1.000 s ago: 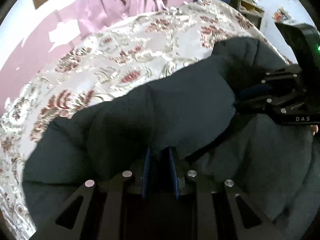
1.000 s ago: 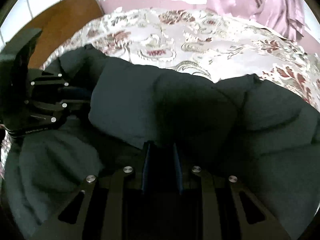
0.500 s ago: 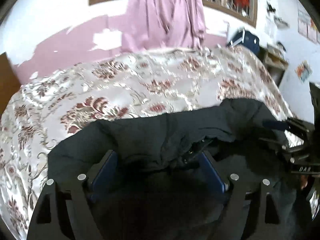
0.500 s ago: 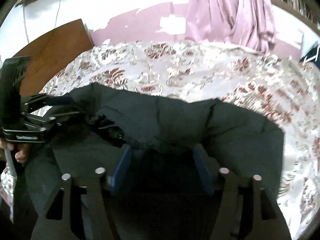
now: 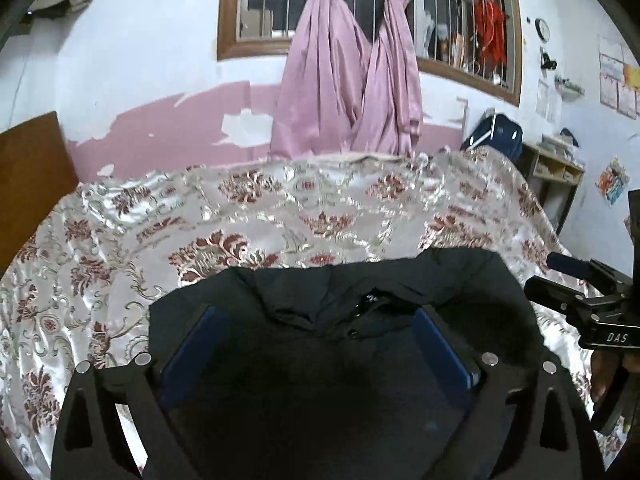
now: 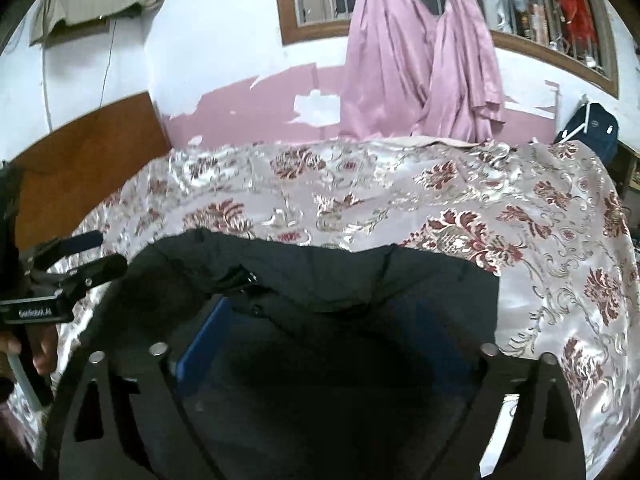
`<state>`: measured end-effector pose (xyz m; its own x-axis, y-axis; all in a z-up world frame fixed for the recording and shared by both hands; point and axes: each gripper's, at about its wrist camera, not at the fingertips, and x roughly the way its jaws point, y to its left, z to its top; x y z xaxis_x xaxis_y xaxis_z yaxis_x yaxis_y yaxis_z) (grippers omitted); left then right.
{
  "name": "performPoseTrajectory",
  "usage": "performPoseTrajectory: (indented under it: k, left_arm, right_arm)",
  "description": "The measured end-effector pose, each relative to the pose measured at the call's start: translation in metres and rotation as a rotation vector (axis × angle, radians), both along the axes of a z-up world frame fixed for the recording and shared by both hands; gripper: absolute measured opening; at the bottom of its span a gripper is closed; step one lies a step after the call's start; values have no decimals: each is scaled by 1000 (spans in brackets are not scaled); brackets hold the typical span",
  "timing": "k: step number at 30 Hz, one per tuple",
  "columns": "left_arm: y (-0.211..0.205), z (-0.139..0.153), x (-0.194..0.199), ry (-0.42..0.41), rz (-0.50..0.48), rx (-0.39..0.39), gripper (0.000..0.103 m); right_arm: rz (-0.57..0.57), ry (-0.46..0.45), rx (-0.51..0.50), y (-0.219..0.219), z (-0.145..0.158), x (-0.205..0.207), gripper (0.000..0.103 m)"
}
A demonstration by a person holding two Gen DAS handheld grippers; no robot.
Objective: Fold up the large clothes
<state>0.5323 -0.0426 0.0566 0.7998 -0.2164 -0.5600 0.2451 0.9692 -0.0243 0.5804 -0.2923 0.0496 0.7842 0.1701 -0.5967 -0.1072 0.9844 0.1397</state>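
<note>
A large dark padded jacket [image 5: 360, 288] lies folded on the bed near me; it also fills the near part of the right wrist view [image 6: 340, 272]. My left gripper [image 5: 320, 340] is open, its blue pads [image 5: 192, 344] spread wide above the jacket, holding nothing. My right gripper [image 6: 332, 340] is open too, one blue pad [image 6: 204, 344] showing, the other hidden against the dark cloth. The right gripper shows at the right edge of the left wrist view [image 5: 580, 292], and the left gripper at the left edge of the right wrist view [image 6: 68, 264].
The bed has a shiny floral cover [image 5: 300, 208]. A wooden headboard [image 6: 80, 152] stands at the left. Pink curtains [image 5: 352, 80] hang at a barred window behind the bed. A blue bag [image 5: 492, 136] and shelves [image 5: 556, 168] stand at the far right.
Both grippers were shut on the jacket a second ago. They have opened, let the cloth go, and pulled back and tilted up, so the room now shows.
</note>
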Motion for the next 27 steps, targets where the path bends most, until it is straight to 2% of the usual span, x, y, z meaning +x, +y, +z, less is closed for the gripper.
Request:
performPoseTrajectory:
  k: [5,13,18,21,27]
  left_arm:
    - [3,19,-30,-43,44,-8,102]
    - [12,38,-86,-91,79,-28,103]
    - [16,46,-124,-143,89,3,103]
    - [20,48,-144,-136,79,7,103]
    - [26,53,-182,-160,91,23,103]
  right_arm:
    - [-36,-27,-3,1,15,-24,99]
    - [-41,-84,5,4,41,-73,101]
    - [-26,-151,-22,13,55,-111,101]
    - [-35,-190,-40,18,64,-133,101]
    - [-26,-208,-37,24,69,-170,101]
